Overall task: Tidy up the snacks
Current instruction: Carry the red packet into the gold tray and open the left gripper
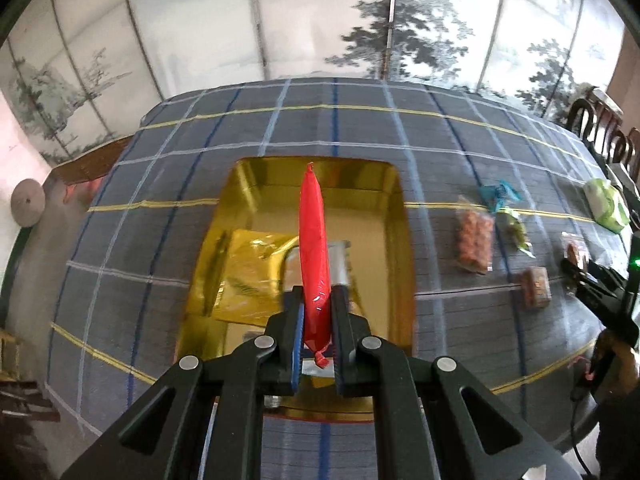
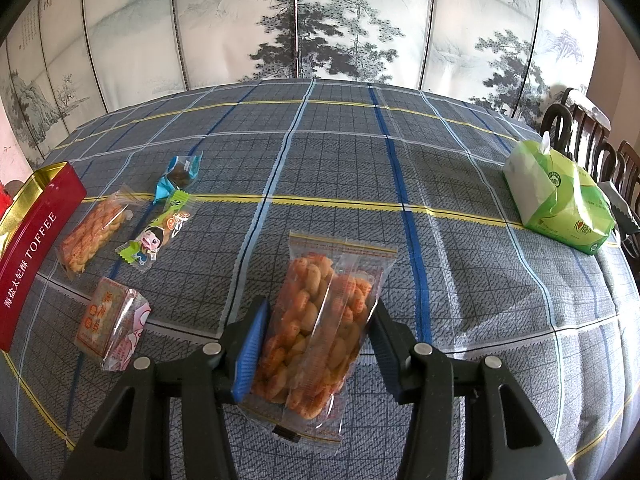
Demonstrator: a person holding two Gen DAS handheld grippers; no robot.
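Observation:
My left gripper is shut on a red sausage stick and holds it above the open gold-lined tin, which holds a gold wrapper. My right gripper is open, its fingers on either side of a clear pack of orange twisted crackers lying on the plaid cloth. In the right wrist view the tin's red TOFFEE side is at the left edge. Beside it lie another cracker pack, a square cake pack, a green cartoon packet and a blue candy.
A green tissue pack sits at the table's right side. Dark wooden chairs stand beyond the right edge. A painted folding screen stands behind the table. The right gripper shows at the right edge of the left wrist view.

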